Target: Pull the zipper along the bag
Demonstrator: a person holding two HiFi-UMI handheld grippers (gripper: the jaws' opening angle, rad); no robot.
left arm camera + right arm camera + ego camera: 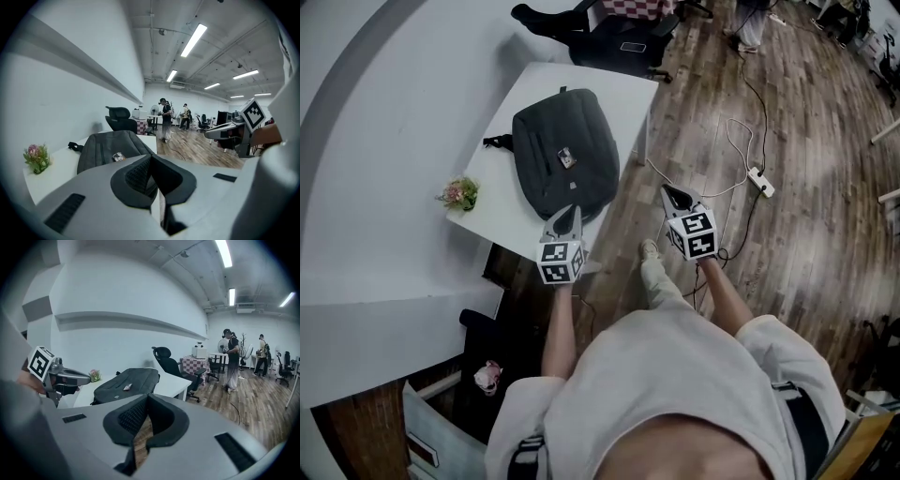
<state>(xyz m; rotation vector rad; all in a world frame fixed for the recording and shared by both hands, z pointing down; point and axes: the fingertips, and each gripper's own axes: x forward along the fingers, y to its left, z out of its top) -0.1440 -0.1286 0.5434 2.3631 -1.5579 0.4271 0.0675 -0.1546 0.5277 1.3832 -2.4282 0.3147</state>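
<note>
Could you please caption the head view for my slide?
Left claw and right claw, both shut, near a dark backpack on a white table.

The bag (565, 155) lies on the counter (623, 94) and fills most of its middle, with a small tag (567, 159) on top of it. A little plant (459, 194) stands at the counter's left edge, next to the wall (384, 141) and apart from the bag. An office chair (614, 42) stands behind the counter's far end. The left gripper (570, 217) is at the counter's near edge, just before the bag. The right gripper (673, 195) is to the right of the counter, over the floor (806, 141), and a power strip (761, 181) lies on the floor farther right.
</note>
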